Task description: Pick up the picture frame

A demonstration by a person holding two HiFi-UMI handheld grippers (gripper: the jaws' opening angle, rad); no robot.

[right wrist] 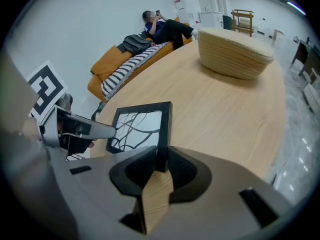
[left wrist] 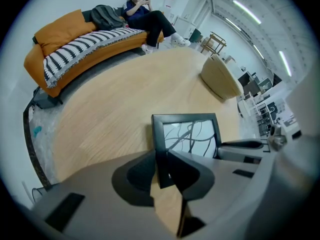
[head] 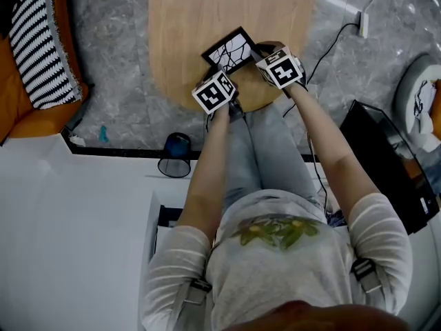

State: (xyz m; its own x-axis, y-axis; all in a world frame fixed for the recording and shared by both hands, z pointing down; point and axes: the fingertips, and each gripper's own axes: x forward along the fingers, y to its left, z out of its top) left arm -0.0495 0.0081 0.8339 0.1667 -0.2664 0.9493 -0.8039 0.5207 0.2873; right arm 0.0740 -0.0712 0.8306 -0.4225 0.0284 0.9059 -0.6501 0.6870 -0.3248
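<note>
Left gripper view: left claw and right claw both pinch the picture frame, so next I lift evenly.

I read this as an open-plan office lounge: an orange sofa with a striped throw, a person seated there, grey marble floor, ceiling strip lights, and desks with screens beyond the wooden counter.
</note>
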